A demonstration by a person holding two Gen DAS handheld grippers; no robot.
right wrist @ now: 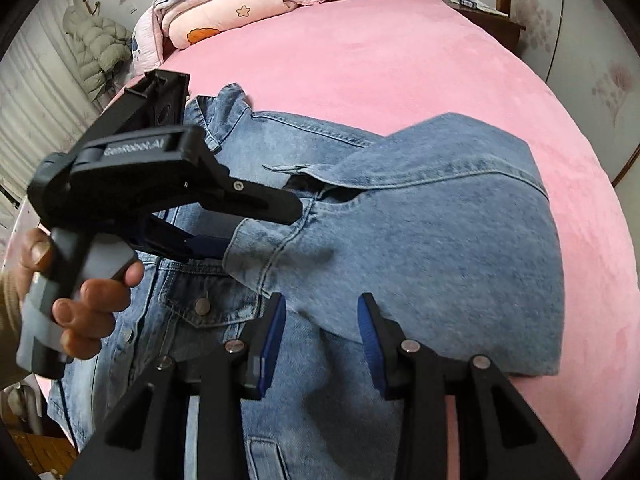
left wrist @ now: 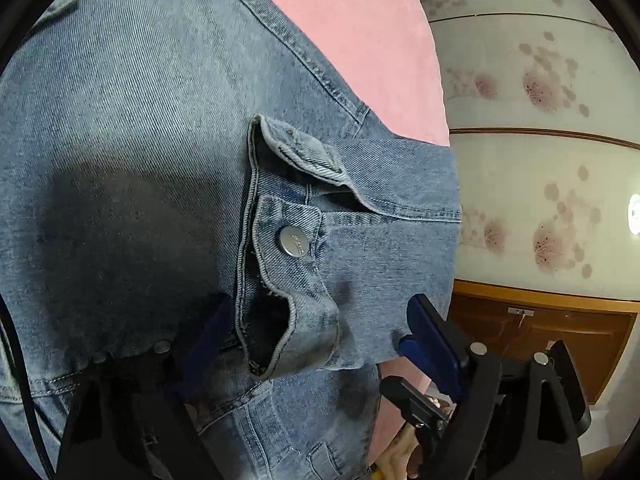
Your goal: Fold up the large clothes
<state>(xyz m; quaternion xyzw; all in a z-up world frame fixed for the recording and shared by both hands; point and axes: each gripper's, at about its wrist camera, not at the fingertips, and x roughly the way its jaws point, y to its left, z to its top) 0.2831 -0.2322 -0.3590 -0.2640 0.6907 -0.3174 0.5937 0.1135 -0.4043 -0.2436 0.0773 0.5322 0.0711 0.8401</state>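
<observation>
Garment: a denim jacket [right wrist: 400, 248] lies front-up on the pink bed [right wrist: 400, 60], collar toward the folded quilt [right wrist: 208, 12] at the head of the bed.
Sleeve: one sleeve [right wrist: 440, 220] is laid across the chest, its cuff [left wrist: 292, 264] with the metal button [left wrist: 293, 241] near the middle of the jacket.
Left hand-held gripper [right wrist: 216, 246]: clenched on the cuff end of the sleeve — seen from the right wrist view, its blue pads meet the denim edge.
Right hand-held gripper [right wrist: 322, 336]: released, jaws spread wide just over the lower edge of the folded sleeve, pinching nothing.
Done so far: jacket spread flat; one sleeve brought inward.
Left to do: by my reading, most of it — settling this sleeve, the other sleeve, and folding the body over.
Progress: early, perhaps a third.
</observation>
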